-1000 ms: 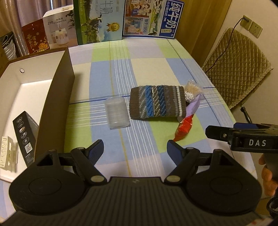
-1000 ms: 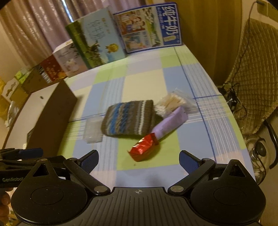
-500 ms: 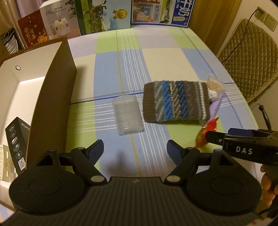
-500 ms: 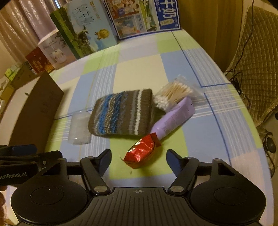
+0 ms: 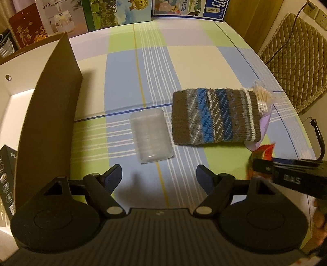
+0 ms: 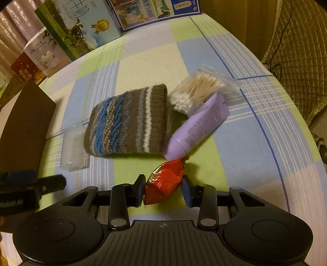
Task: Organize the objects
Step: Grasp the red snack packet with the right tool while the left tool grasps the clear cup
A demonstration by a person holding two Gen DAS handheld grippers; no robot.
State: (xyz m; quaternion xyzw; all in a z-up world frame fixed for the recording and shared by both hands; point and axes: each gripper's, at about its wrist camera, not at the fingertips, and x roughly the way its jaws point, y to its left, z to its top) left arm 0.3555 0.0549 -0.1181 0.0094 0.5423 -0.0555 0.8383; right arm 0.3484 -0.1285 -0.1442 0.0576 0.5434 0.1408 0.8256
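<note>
Closing on the red foil snack (image 6: 163, 187), the right gripper (image 6: 162, 191) pinches it across its width, while the left gripper (image 5: 158, 174), fingers spread and empty, faces the clear plastic case (image 5: 151, 136)

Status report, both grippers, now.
Left gripper open, empty. Right gripper closing around red candy. Purple tube touches the candy's far end.

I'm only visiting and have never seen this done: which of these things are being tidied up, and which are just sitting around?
Part of the job:
red foil snack packet, between the right gripper's fingers
clear plastic case
striped knitted pouch
purple tube
bag of cotton swabs
open storage box
left gripper, open

Just lying about:
milk cartons
humidifier box
quilted chair
</note>
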